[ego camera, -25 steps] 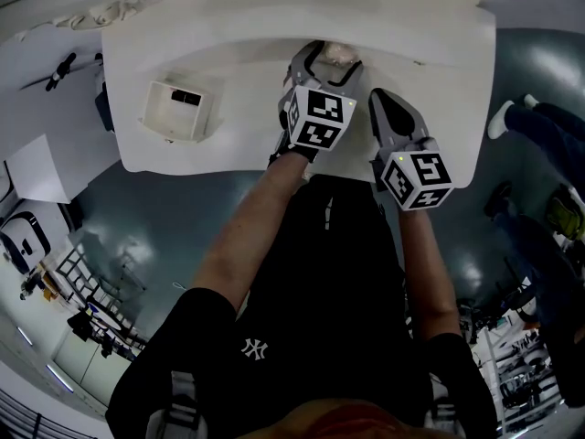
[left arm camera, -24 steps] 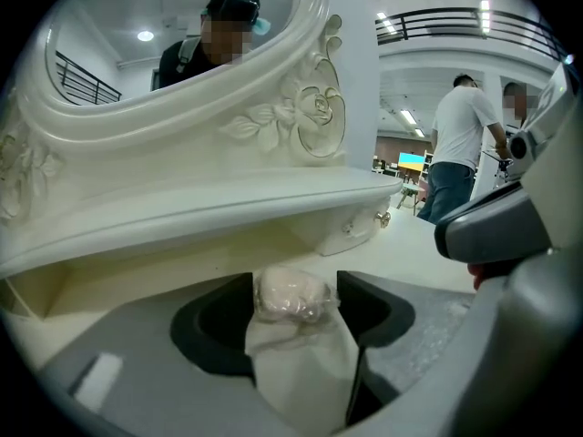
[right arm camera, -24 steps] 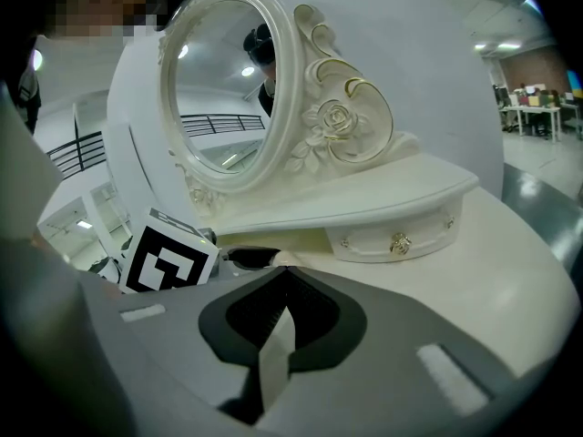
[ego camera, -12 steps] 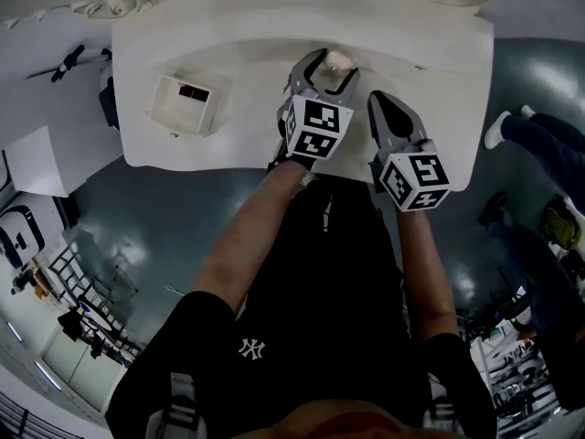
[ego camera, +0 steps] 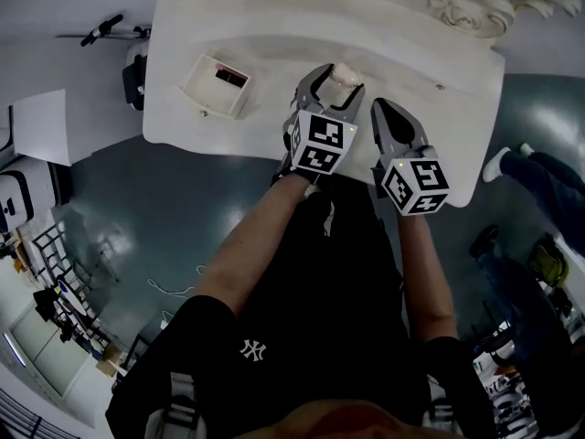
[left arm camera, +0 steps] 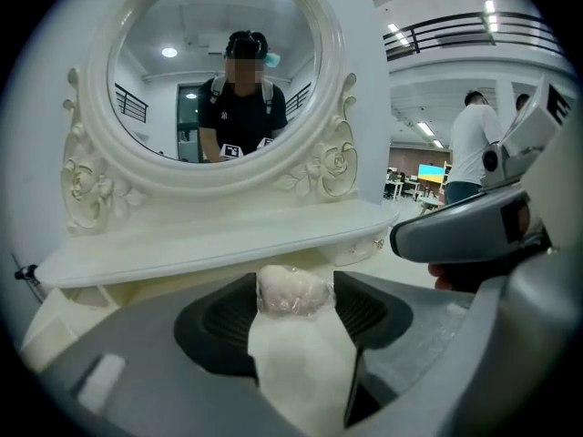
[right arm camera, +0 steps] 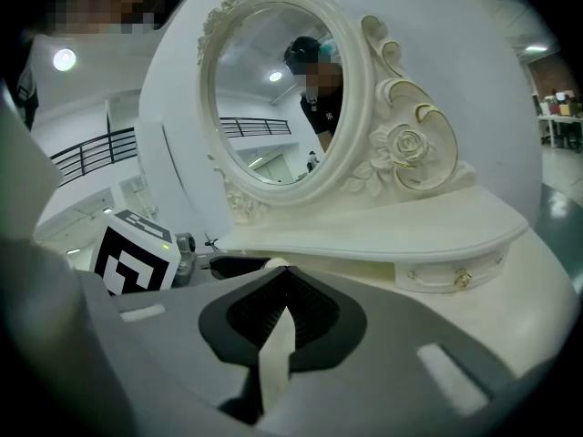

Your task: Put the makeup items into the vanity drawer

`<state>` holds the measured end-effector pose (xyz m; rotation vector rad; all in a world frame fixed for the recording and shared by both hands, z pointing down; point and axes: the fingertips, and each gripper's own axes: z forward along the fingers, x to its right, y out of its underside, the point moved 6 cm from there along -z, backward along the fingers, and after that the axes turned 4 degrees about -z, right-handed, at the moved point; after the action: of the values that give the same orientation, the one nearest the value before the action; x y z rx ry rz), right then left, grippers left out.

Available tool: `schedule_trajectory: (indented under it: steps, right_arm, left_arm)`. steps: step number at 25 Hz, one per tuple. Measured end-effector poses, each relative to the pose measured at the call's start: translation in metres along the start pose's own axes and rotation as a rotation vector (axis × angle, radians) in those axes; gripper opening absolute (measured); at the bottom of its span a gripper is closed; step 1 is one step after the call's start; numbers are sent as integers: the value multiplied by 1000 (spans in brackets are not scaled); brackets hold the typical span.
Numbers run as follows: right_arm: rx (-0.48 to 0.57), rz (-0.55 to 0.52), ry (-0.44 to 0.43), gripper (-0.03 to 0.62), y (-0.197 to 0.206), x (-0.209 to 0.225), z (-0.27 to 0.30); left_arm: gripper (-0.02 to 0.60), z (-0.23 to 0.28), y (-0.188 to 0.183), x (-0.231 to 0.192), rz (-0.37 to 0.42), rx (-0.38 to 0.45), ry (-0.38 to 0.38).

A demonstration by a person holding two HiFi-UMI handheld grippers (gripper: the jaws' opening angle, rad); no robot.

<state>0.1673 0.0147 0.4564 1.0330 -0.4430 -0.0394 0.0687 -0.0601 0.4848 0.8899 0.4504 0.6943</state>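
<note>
My left gripper (ego camera: 331,73) is shut on a pale, plastic-wrapped makeup sponge (ego camera: 345,72), held above the middle of the white vanity top (ego camera: 274,53). In the left gripper view the sponge (left arm camera: 291,291) sits pinched between the dark pads (left arm camera: 223,321), facing the oval mirror (left arm camera: 219,71). My right gripper (ego camera: 388,110) hovers just to its right, jaws shut with nothing between them (right arm camera: 284,276). A small white drawer box (ego camera: 218,85) with a dark item inside lies open-topped at the left of the vanity top.
The mirror's shelf carries a small closed drawer with gold knobs (right arm camera: 451,276). The vanity's front edge (ego camera: 238,149) runs just ahead of my arms. Another person's legs (ego camera: 548,181) stand at the right on the dark floor.
The head view has swung, so the vanity and drawer box sit lower and further right in the picture. Both grippers keep their places over the vanity, the left still holding the sponge.
</note>
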Motion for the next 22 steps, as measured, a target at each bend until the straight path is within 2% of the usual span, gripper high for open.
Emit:
schedule_trajectory:
  steps: [12, 22]
  right_arm:
    - [2, -102, -155, 21, -30, -69, 26]
    - [-30, -173, -288, 21, -45, -117, 63]
  left_arm:
    - [272, -77, -6, -60, -61, 52, -189]
    - [273, -123, 6, -125, -120, 52, -346]
